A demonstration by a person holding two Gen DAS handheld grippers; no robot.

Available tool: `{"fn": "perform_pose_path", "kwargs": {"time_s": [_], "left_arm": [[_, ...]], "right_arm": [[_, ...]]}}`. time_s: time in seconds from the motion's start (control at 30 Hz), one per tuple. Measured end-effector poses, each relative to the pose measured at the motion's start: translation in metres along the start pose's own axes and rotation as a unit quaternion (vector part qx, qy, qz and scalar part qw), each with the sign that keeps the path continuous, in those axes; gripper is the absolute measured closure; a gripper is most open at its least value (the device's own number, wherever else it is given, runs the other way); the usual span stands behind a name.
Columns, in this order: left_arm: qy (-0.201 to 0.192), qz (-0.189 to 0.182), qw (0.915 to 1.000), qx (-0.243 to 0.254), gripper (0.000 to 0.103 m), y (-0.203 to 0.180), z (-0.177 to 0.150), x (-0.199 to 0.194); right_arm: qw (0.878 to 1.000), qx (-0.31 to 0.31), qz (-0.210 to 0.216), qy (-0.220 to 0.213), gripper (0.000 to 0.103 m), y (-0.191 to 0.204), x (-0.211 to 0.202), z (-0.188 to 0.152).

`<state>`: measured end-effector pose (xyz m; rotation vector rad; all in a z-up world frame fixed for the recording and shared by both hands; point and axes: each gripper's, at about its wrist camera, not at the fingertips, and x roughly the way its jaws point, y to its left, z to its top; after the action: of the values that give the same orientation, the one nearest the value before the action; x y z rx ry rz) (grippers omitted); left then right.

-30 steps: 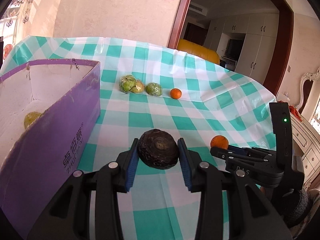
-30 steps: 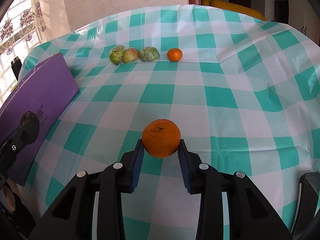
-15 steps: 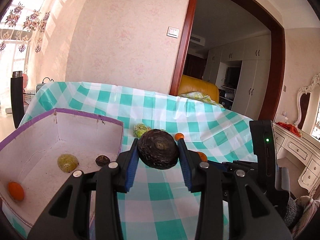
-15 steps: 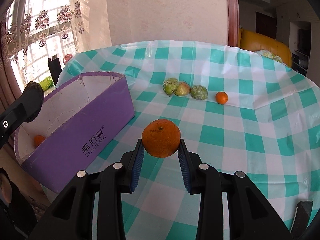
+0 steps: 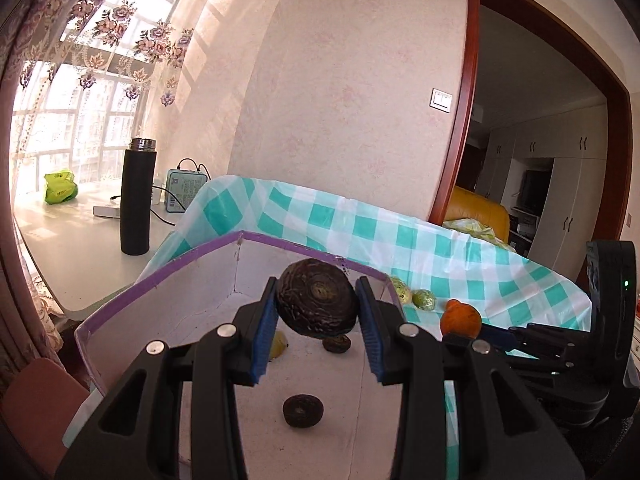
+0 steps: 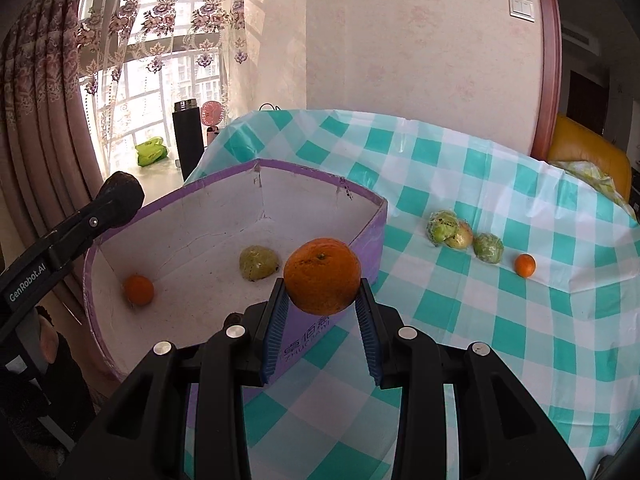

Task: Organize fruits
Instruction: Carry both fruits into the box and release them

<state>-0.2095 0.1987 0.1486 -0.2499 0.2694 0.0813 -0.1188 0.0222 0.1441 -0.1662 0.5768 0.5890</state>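
Since a second earlier both grippers had lifted off the tablecloth [image 6: 460, 320] and swung toward the purple box [image 6: 372, 216]; delivery, by my judgement, was imminent. The left gripper [image 5: 317, 312] pinched a dark round fruit [image 5: 317, 304] at frame centre, held over the box interior and pointing slightly downward. The right gripper [image 6: 322, 308] pinched an orange [image 6: 322, 276], held at the box's near wall, not yet over the opening, tilted more steeply down. The box already held several fruits. Three green fruits [image 6: 464, 236] and a small orange [image 6: 525, 265] lay on the cloth at right.
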Motion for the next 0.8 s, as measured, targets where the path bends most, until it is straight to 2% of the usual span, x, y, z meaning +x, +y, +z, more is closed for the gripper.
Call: {"fn": "perform_pose_path", "kwargs": {"time_s": [0.23, 0.4, 0.53, 0.63, 0.8], "left_arm": [[0.062, 0.076, 0.995, 0.016, 0.064, 0.033, -0.004, 0.02], [0.126, 0.123, 0.9833, 0.045, 0.064, 0.05, -0.003, 0.041], [0.168, 0.132, 0.9751, 0.057, 0.064, 0.06, -0.009, 0.054], [0.198, 0.136, 0.9677, 0.078, 0.064, 0.061, -0.013, 0.064], [0.253, 0.136, 0.9521, 0.106, 0.064, 0.063, -0.025, 0.082]], "right_arm": [[0.999, -0.045, 0.023, 0.014, 0.068, 0.042, 0.025, 0.02], [0.995, -0.067, 0.03, 0.067, 0.068, 0.063, 0.064, 0.035], [0.987, -0.103, 0.019, 0.121, 0.068, 0.079, 0.096, 0.031], [0.978, -0.134, -0.011, 0.156, 0.068, 0.09, 0.117, 0.023], [0.972, -0.131, -0.013, 0.195, 0.069, 0.086, 0.133, 0.018]]}}
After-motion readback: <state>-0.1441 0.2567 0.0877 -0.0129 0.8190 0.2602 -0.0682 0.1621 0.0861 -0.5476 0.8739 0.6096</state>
